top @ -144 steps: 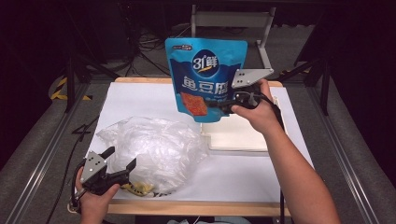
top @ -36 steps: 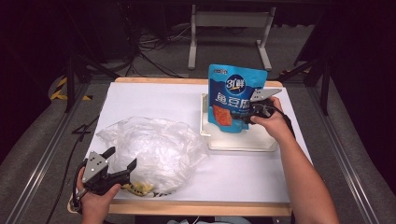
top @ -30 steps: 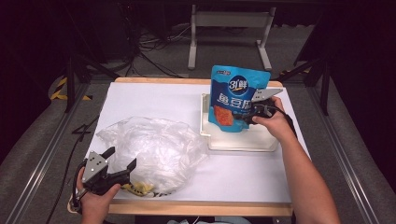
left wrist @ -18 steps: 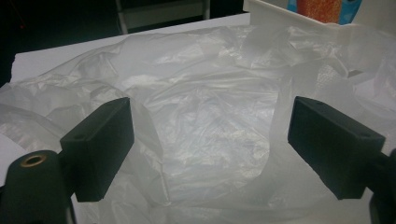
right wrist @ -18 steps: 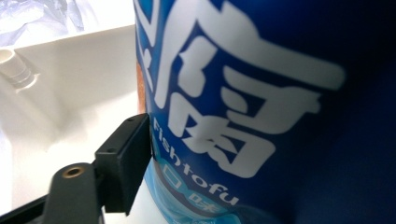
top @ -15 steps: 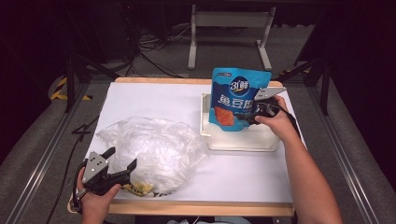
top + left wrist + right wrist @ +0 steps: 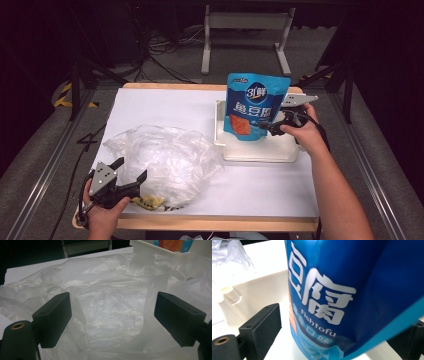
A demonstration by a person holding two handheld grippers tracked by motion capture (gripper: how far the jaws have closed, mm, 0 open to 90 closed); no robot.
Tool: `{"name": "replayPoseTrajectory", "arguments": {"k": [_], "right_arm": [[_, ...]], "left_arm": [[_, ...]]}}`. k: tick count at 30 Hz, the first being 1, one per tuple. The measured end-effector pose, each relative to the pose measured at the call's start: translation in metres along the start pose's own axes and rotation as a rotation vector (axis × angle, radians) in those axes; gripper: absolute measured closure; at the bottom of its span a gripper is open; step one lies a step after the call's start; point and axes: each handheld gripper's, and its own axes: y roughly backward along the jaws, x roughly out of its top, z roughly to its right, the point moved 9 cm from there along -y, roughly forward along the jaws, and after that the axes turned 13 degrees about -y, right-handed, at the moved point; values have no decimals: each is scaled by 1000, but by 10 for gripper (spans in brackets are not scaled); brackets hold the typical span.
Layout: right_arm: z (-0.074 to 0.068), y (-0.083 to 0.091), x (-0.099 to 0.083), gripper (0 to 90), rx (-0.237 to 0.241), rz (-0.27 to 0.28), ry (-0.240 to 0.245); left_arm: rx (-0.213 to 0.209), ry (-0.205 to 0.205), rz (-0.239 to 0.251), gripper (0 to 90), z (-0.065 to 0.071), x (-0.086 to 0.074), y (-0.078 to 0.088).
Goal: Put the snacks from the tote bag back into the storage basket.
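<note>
A blue fish tofu pouch [image 7: 255,107] stands upright in the white tray [image 7: 260,156] at the table's right. My right gripper [image 7: 270,128] is at the pouch's lower right edge. Its jaws have just been opening. In the right gripper view the pouch [image 7: 332,290] still stands between them, with a gap showing beside the left jaw, so my right gripper [image 7: 337,340] is open. My left gripper [image 7: 131,169] is open at the near left, facing the crumpled clear plastic bag [image 7: 160,155]. The plastic bag [image 7: 107,290] lies beyond my left gripper [image 7: 112,312], nothing pinched.
The table is covered with a white sheet [image 7: 165,105]. Something yellow [image 7: 150,201] lies under the plastic bag's near edge. A small clear cup [image 7: 230,293] sits inside the tray. Metal frame legs [image 7: 245,35] and cables lie on the floor beyond the table.
The pouch came down from mid-air into the tray. The right jaws have since spread apart from it and the hand has drawn back slightly. The left gripper has stayed in place.
</note>
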Motion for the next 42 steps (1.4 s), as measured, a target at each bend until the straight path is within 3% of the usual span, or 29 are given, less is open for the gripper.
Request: {"name": "replayPoseTrajectory", "arguments": {"k": [5,12,15,21,25,26,34,42], "right_arm": [[-2,16,6,70,-45,19,-3],[-7,36,10,57,-72,39,-8],[-8,47,11,52,-111,39,1],[-23,69,18,51,-105,86,8],[-30,78,18,49,-112,81,20],[-40,84,17,49,-100,82,22],[-71,94,13,44,-12,100,25],[-98,93,5,43,29,87,43]], "left_arm": [[-3,-2,-1,152,1,0,-1],[-5,-3,-1,152,1,0,-3],[-5,-5,-3,152,1,0,-3],[-7,-2,-3,152,2,0,-3],[-10,1,-4,152,2,0,-3],[-8,2,-4,152,2,0,-3],[-6,3,-3,152,2,0,-3],[-10,-1,-2,152,2,1,-3]]}}
